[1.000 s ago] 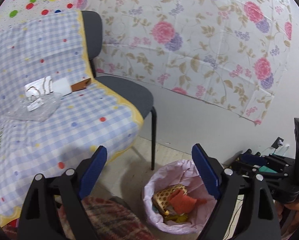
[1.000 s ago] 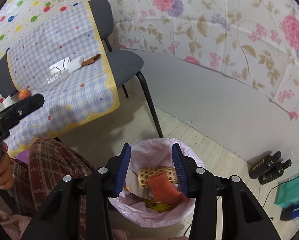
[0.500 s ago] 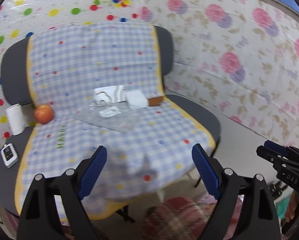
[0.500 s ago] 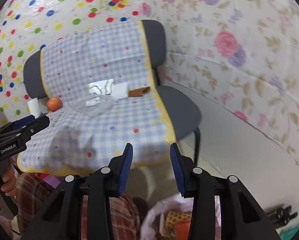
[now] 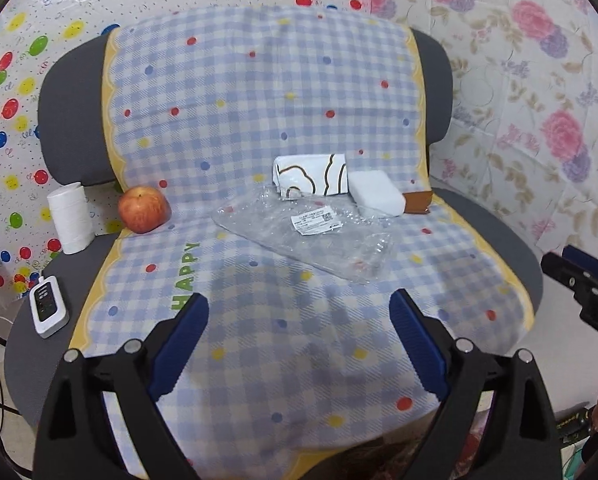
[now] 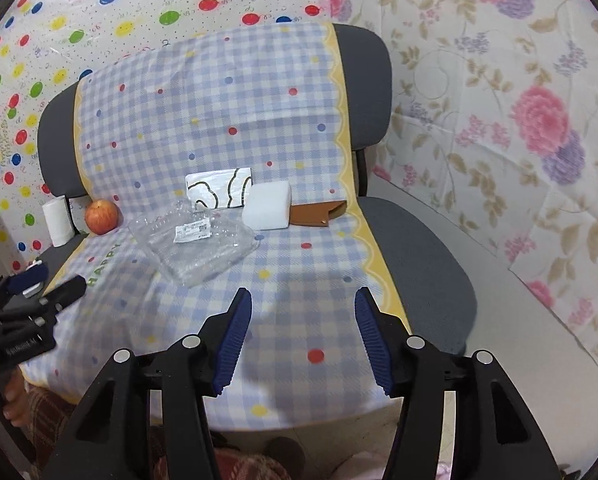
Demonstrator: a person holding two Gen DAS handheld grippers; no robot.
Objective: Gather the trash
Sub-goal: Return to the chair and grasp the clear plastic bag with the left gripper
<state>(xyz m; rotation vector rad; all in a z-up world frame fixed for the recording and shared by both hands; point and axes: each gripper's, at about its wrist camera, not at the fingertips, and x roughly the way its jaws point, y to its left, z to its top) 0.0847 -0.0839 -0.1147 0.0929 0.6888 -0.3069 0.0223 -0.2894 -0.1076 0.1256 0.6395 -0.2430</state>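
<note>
Left wrist view: the left gripper (image 5: 299,340) hangs over the front of a grey chair (image 5: 495,240) draped with a blue checked cloth (image 5: 259,120), its blue fingers (image 5: 179,344) spread wide and released, with nothing between them. On the seat beyond them lies the trash: a crumpled clear plastic wrapper (image 5: 311,236) bearing a white label, flat on the cloth near the middle of the seat. Just behind the wrapper, against the backrest, rest a folded white packet (image 5: 311,174) with brown lines, a white block (image 5: 375,198) beside it and a brown pouch (image 5: 417,202) touching the block on the far side. An apple (image 5: 143,209) sits at the cloth's edge, well apart from the wrapper, with a white paper roll (image 5: 70,218) standing just beside it on the bare seat and a small white device (image 5: 47,306) nearer the front. The right gripper (image 5: 587,292) enters at the picture's edge. Right wrist view: the right gripper (image 6: 303,336) hovers above the front of the cloth (image 6: 219,96); its jaws have just been opening and the fingers (image 6: 235,336) stand apart, released, with only cloth showing between them. The wrapper (image 6: 195,244) lies ahead of the fingers, toward the apple (image 6: 101,217); the packet (image 6: 219,188), block (image 6: 267,206) and pouch (image 6: 315,214) line up behind it. The left gripper (image 6: 31,284), held in a hand (image 6: 3,396), appears at the edge.
</note>
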